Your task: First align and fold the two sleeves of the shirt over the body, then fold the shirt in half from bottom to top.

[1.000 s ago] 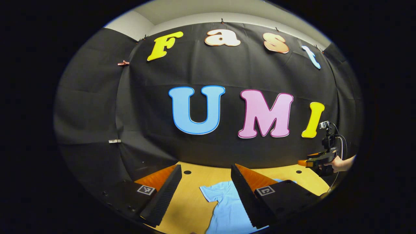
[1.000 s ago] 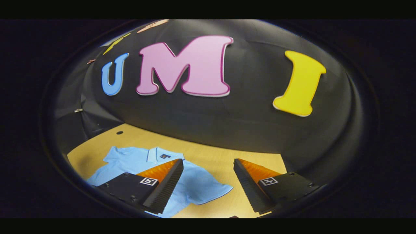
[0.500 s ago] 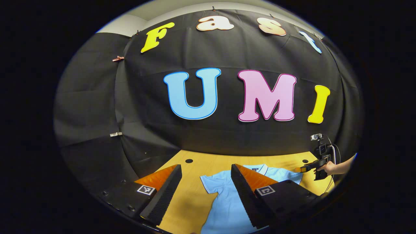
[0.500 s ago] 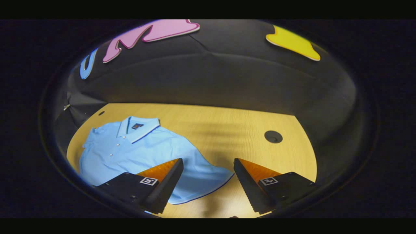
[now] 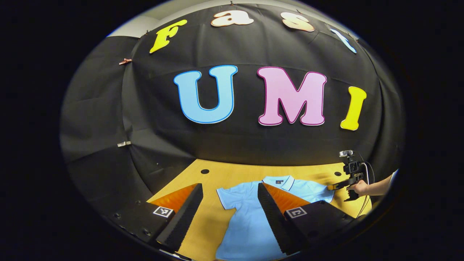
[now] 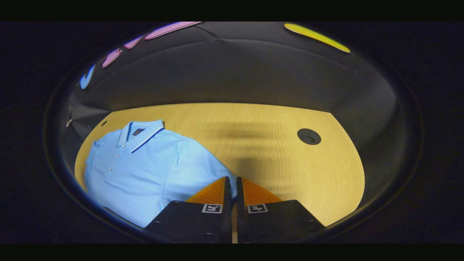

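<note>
With the shirt (image 6: 145,166) lying flat on the counter (image 6: 275,152), face up, collar toward the far wall, I'm at the first step — the sleeve folds, neither yet done as far as I can judge. Right gripper (image 6: 234,181) is down at the counter with its jaws together at the edge of the right sleeve (image 6: 206,163); whether cloth is really pinched between them I can't tell, since the sleeve hem runs right under the tips. In the left gripper view that same gripper (image 5: 335,187) sits at the sleeve end (image 5: 319,194), a hand (image 5: 359,187) behind it.

Left gripper (image 5: 229,190) hangs above the counter near the left sleeve (image 5: 226,195), jaws wide apart, holding nothing — one finger over bare wood, the other over the shirt body.

Next move, my guess: the left jaws need to drop onto the left sleeve hem and close, then both sleeves lift and swing inward over the chest, laid flat and even. Thin knit, so grip near the hem and lift low, else the body drags and wrinkles. Bottom-to-top fold is for later.
</note>
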Demonstrator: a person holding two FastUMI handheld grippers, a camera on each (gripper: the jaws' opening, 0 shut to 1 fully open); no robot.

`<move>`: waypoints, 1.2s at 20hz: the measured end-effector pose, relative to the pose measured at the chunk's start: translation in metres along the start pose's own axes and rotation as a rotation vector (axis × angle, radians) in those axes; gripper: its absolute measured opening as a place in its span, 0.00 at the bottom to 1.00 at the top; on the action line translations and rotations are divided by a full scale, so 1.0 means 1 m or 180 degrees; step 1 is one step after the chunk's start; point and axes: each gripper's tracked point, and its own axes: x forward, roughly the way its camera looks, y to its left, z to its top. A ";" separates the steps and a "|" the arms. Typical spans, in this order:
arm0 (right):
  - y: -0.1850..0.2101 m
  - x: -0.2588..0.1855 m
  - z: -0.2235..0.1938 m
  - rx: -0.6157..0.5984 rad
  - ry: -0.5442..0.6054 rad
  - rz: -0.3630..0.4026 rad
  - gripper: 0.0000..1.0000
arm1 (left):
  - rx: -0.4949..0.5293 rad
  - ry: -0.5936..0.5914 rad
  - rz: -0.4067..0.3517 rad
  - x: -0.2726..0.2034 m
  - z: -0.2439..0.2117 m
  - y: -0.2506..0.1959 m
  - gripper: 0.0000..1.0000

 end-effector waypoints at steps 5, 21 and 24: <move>0.034 -0.020 0.036 0.0064 -0.0255 0.0214 0.10 | -0.0045 0.0008 0.0067 0.000 -0.004 0.019 0.95; 0.176 -0.018 0.013 0.0431 0.0009 0.1042 0.52 | -0.0136 0.0343 0.0088 0.014 -0.059 0.059 0.96; 0.174 -0.030 0.021 0.0402 -0.0109 0.1018 0.72 | -0.0179 0.0520 0.0005 0.035 -0.084 0.063 0.96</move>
